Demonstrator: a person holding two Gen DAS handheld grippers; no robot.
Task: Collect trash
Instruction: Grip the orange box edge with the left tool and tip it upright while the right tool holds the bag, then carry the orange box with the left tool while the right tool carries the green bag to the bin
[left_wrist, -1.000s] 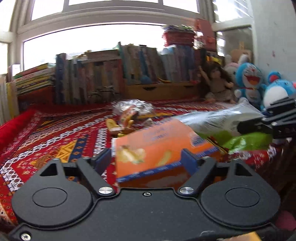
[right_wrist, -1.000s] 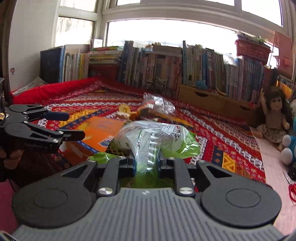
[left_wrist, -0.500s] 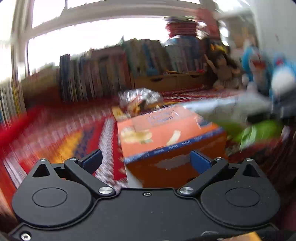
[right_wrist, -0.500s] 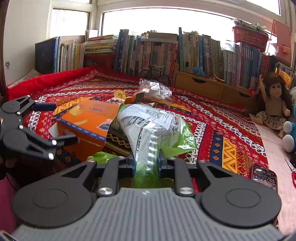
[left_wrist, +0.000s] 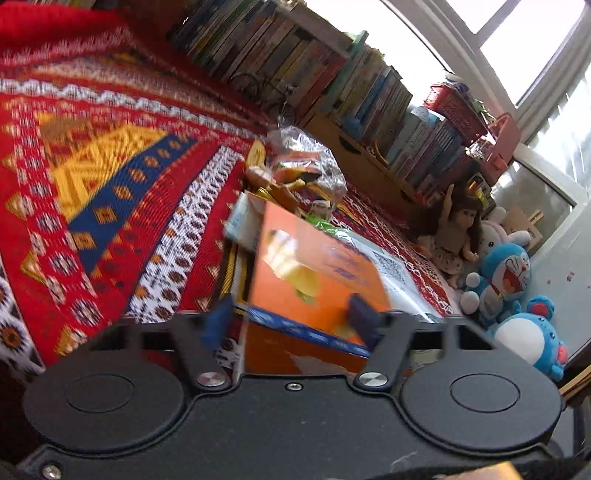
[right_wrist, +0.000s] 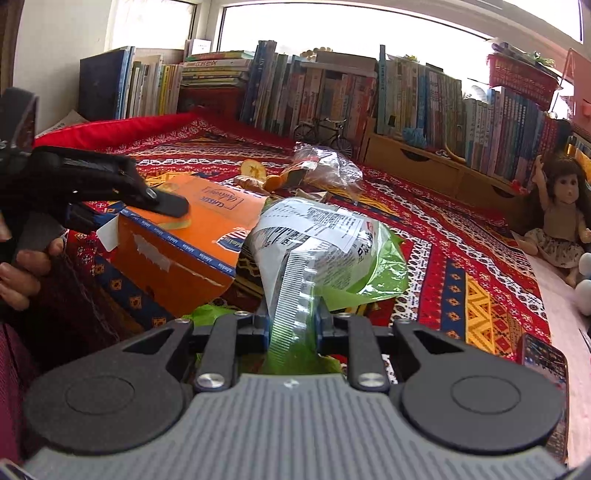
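Note:
An orange cardboard box lies on the patterned rug. My left gripper is rolled to one side and straddles the box's near end. One finger lies over the top face. A thin gap shows beside the other pad, so the gripper is open. My right gripper is shut on the crimped end of a silver and green snack bag, which hangs just right of the box. A clear plastic bag of scraps and fruit peels lie farther back.
Rows of books and a wooden drawer unit line the window side. A doll and plush toys sit at the right wall. A phone lies near the rug's right edge. A person's hand holds the left gripper.
The left gripper has rolled sideways and pushed in over the box, its fingers closer together than before. The right gripper keeps hold of the snack bag and has barely moved.

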